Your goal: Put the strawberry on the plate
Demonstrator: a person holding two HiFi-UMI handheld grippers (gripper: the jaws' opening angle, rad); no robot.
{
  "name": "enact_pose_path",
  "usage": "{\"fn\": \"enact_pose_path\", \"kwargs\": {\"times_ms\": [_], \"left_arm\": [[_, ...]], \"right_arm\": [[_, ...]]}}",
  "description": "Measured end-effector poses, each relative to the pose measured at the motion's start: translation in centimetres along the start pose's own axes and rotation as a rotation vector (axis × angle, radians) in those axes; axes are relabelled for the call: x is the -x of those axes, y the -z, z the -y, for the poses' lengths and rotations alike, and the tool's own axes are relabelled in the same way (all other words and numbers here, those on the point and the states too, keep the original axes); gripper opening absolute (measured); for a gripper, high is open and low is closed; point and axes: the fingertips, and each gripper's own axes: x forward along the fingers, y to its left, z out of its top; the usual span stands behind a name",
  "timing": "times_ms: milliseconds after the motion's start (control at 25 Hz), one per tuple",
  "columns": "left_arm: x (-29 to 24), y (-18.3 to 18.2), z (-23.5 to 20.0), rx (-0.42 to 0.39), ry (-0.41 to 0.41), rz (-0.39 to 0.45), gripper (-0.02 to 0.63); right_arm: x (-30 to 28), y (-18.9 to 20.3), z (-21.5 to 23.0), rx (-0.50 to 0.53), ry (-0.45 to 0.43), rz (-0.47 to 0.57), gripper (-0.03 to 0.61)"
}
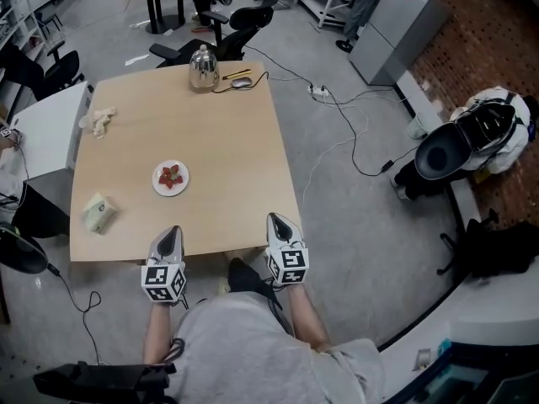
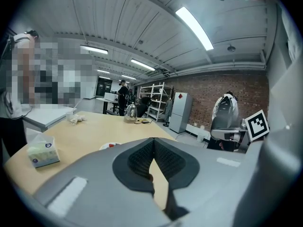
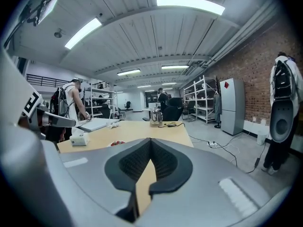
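While the strawberry lies on the white plate, both grippers hover shut and empty.

Seen from the head view, the left gripper is at the plate's 6 o'clock, the right gripper at 4 o'clock, both at the table edge, with a tissue box at 8 o'clock. Only the gripper views show each pair of jaws meeting tip to tip with nothing between.
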Motion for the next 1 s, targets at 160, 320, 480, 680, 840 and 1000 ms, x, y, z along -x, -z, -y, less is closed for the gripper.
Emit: {"fn": "enact_pose_path", "kwargs": {"times_ms": [160,320,480,680,840,1000], "left_arm": [[0.2,-0.1,-0.2,-0.004,-0.004,0.002,0.018],[0.4,-0.2,-0.5,-0.005,-0.012,0.006,0.018],[0.2,-0.4,-0.5,-0.005,-0.013,0.009,0.018],[0.2,-0.6,-0.5,-0.001,-0.018,0.006,0.018],[0.1,-0.7,-0.5,-0.003,-0.018,0.006,0.018],[0.0,-0.7,-0.5,-0.001,-0.02,0.005,0.018]], "right_arm": [[-0.1,-0.1,-0.2,0.011,-0.003,0.0,0.005],[-0.4,-0.4,-0.2,0.013,-0.007,0.008,0.005],[-0.6,-0.6,-0.3,0.013,-0.011,0.009,0.005],[-0.7,-0.8,-0.3,0.011,-0.022,0.008,0.006],[-0.9,-1.0,-0.3,0.01,-0.024,0.011,0.005],[-1.0,-0.9,-0.3,0.009,-0.028,0.01,0.005]]}}
